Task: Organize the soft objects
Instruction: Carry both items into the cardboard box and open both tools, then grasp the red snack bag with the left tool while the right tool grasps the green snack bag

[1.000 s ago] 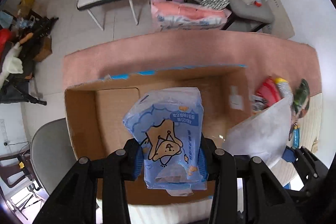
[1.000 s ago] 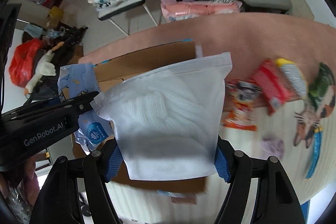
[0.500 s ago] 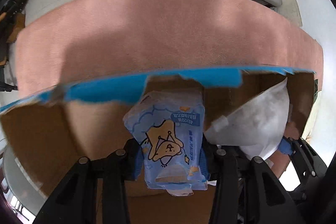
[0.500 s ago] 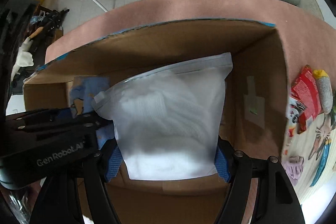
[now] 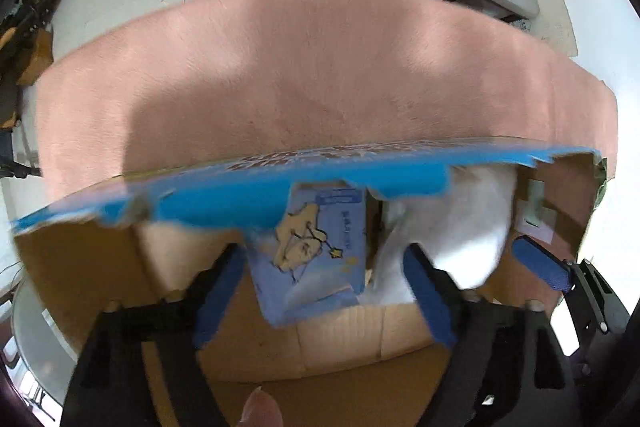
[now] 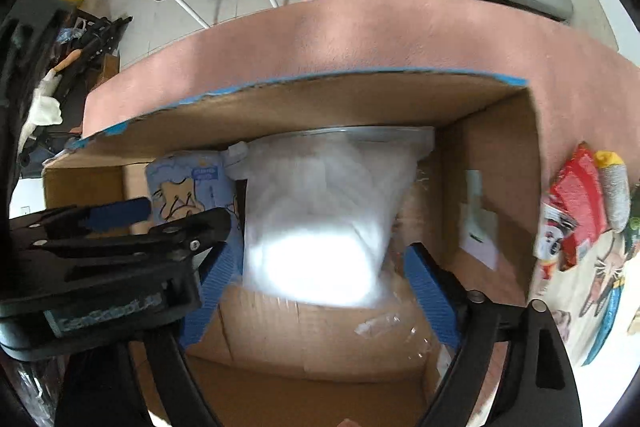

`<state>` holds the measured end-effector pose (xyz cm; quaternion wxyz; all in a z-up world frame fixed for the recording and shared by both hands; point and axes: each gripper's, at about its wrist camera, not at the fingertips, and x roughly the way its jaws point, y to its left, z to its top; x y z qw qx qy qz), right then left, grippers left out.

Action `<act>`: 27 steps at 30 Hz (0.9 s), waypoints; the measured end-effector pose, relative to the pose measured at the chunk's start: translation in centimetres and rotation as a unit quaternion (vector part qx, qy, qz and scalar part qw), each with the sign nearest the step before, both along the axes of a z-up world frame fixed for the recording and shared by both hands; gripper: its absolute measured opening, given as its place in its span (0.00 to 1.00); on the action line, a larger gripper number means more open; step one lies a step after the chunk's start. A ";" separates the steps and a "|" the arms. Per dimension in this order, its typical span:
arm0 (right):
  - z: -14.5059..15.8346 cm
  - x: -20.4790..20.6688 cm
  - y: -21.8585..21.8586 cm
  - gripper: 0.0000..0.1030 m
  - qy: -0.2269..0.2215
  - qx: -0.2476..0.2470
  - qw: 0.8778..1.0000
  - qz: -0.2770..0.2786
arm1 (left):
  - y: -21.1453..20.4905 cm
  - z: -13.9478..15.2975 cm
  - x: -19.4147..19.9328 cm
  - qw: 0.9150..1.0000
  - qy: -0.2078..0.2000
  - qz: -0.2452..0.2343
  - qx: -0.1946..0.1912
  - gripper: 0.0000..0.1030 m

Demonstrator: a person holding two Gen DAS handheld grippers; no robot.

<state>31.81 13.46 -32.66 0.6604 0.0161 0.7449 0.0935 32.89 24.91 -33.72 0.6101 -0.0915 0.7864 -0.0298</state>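
The blue tissue pack [image 5: 316, 251] is sitting between the blue pads of the left tongs [image 5: 324, 291], whose jaws are opening, with a gap showing on each side of it, so it is no longer being gripped. It is standing tilted inside the cardboard box [image 6: 492, 155], just beside the white zip bag [image 6: 328, 227]. The right tongs [image 6: 316, 291] are opening too, and the white zip bag is lying between their pads without being pressed.

As a judgement, the pack is leaning and could be tipping over flat once the left tongs lift, and a pad could be catching its soft wrapper and dragging it back up. The box's torn blue-edged flap [image 5: 280, 183] is hanging over the pack's top, so rising tongs could be snagging it and shifting the box on the pink-covered counter [image 5: 320, 67]. The zip bag is slumping against the far wall and could be crowding the pack.

Motion blur is smearing both packages. The pack's upper part is being hidden by the flap, its foot by the tongs. The box floor under both items is hard to make out.
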 end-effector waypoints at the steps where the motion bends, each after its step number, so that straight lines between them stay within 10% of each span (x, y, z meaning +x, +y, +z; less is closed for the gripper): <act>1: 0.5 -0.2 -0.2 0.93 -0.001 0.000 1.000 0.000 | 0.0 1.1 -0.2 1.000 -0.010 0.001 0.001 0.87; 27: 17.4 -17.2 -4.3 1.00 -0.162 -0.014 0.986 0.031 | 0.7 19.1 -19.0 0.967 -0.226 0.036 0.108 1.00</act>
